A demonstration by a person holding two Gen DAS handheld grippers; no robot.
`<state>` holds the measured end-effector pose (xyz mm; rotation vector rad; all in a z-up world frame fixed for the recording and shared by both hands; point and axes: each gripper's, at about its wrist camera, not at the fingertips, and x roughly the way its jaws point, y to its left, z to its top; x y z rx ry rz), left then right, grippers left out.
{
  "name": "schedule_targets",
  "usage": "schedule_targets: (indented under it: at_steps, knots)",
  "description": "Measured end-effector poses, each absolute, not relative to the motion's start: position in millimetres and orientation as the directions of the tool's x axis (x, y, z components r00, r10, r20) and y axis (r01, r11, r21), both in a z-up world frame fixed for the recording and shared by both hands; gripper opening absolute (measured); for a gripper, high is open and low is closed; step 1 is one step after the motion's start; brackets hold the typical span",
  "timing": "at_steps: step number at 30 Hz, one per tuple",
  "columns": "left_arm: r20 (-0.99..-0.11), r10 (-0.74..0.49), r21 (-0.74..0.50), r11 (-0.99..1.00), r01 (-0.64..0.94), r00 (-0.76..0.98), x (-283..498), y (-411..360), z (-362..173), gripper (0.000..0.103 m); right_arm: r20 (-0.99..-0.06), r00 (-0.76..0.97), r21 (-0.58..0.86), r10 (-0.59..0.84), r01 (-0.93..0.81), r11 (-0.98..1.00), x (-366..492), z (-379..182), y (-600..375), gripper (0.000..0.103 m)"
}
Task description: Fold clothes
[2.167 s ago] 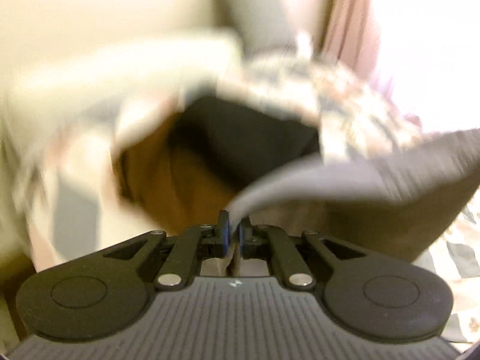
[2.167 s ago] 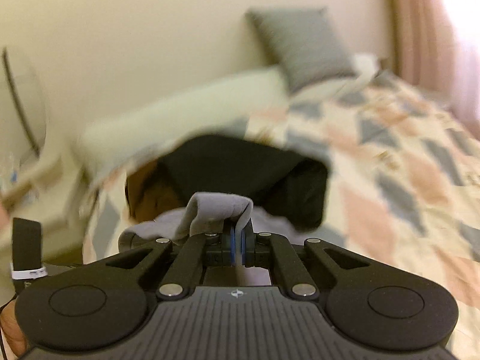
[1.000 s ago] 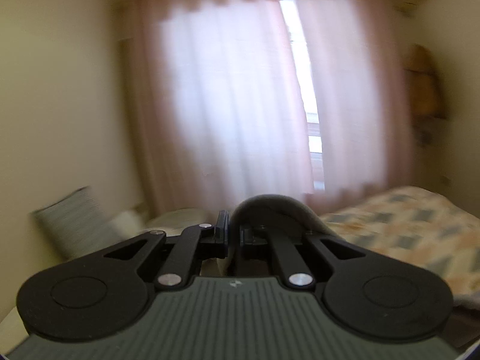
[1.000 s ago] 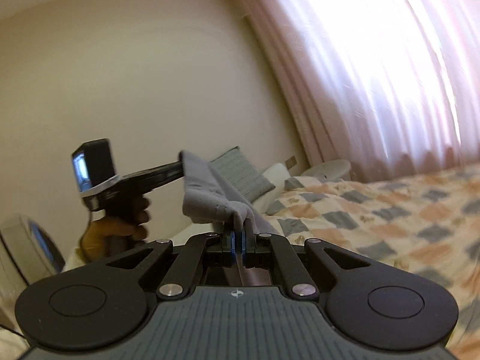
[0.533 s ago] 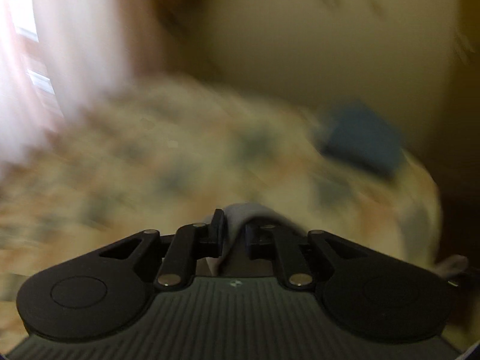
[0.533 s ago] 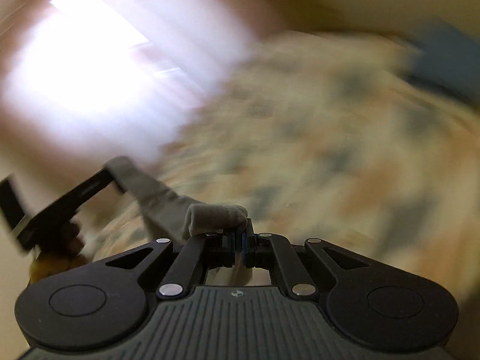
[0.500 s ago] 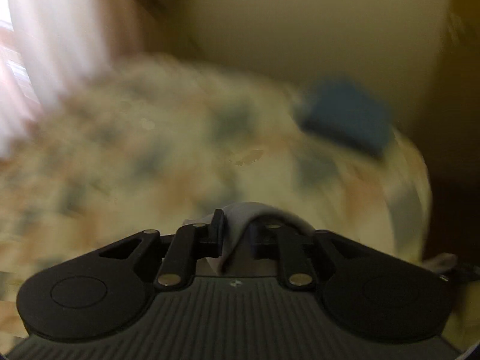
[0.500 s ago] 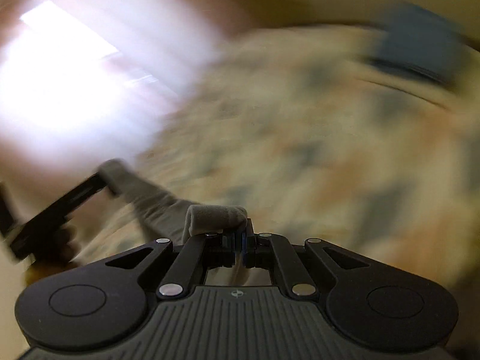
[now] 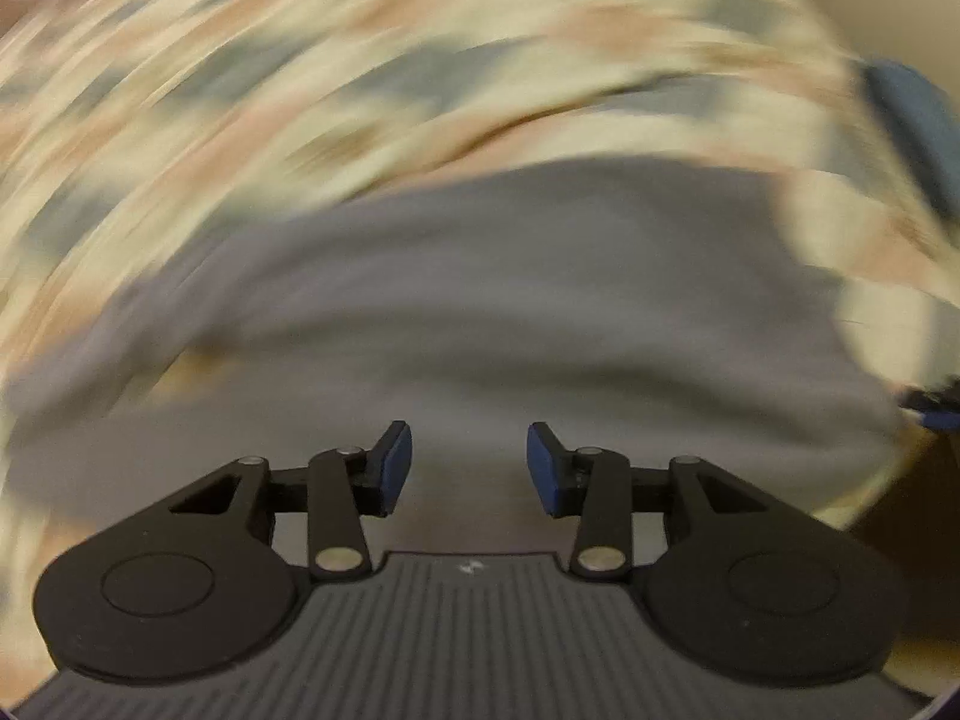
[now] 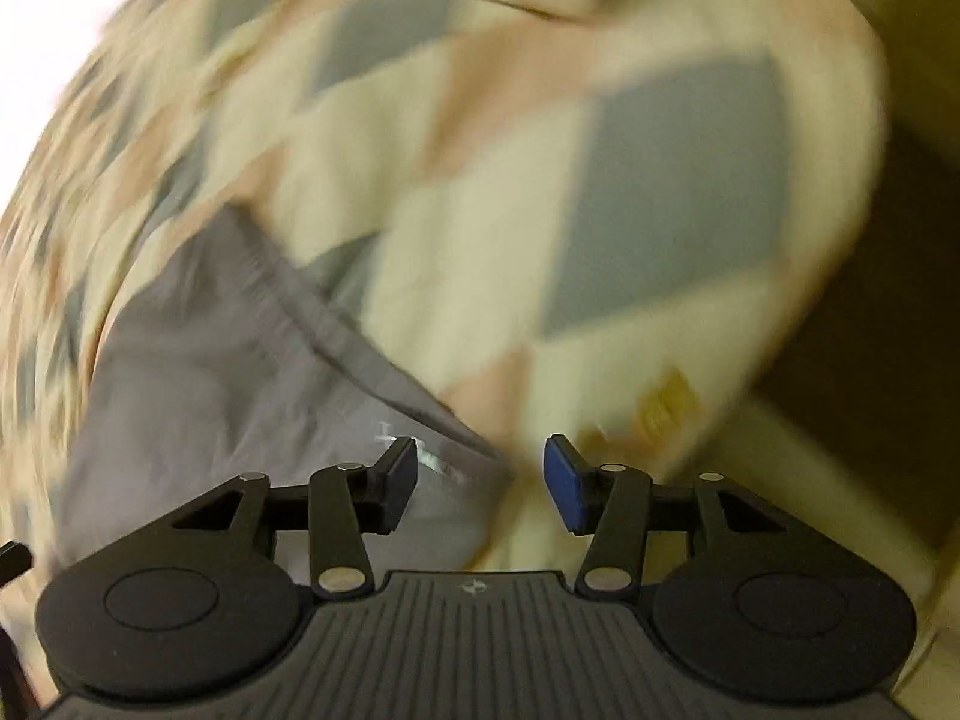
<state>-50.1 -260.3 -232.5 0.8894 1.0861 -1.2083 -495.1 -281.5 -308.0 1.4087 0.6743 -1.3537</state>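
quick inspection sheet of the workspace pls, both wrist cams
surface: bed with a checked cream, peach and grey quilt; both views are motion-blurred
job's things: grey fabric garment lying spread on the quilt, one edge running diagonally in the right wrist view
clutter: blurred dark blue object at the quilt's far right edge, kind unclear
grippers: left claw open, empty, over the garment; right claw open, empty, over the garment's corner
cables: nothing seen
surroundings: dark floor beside the bed

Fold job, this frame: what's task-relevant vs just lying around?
In the job:
- grey garment, spread on the bed
- left gripper, open
- right gripper, open

Lying about:
- checked bedspread
- dark blue item at the bed's far edge, too blurred to identify
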Motion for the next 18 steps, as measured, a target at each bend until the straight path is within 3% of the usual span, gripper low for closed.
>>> schedule_targets:
  at_steps: [3,9,13,18]
  knots:
    - [-0.978,-0.195,-0.009,0.405,0.914,0.077,9.3,-213.8,-241.2,0.039,-0.952,0.224,0.281,-0.207,0.909,-0.309,-500.8,-333.2,-284.3,0.06]
    - [-0.978,-0.192,-0.101,0.766,0.635,0.077,94.0,-143.8,-259.8,0.046,-0.89,0.379,0.451,-0.254,0.647,-0.614,-532.5,-376.1,-277.5,0.063]
    - [-0.967,-0.232,-0.164,0.881,0.443,0.104,140.6,-120.1,-279.0,0.059,-0.897,0.394,0.427,-0.198,0.662,-0.616,-520.9,-381.4,-281.7,0.065]
    - [-0.937,-0.294,-0.26,0.948,0.184,0.191,213.9,-93.5,-305.5,0.06,-0.899,0.397,0.404,-0.183,0.593,-0.697,-524.0,-385.4,-272.6,0.066]
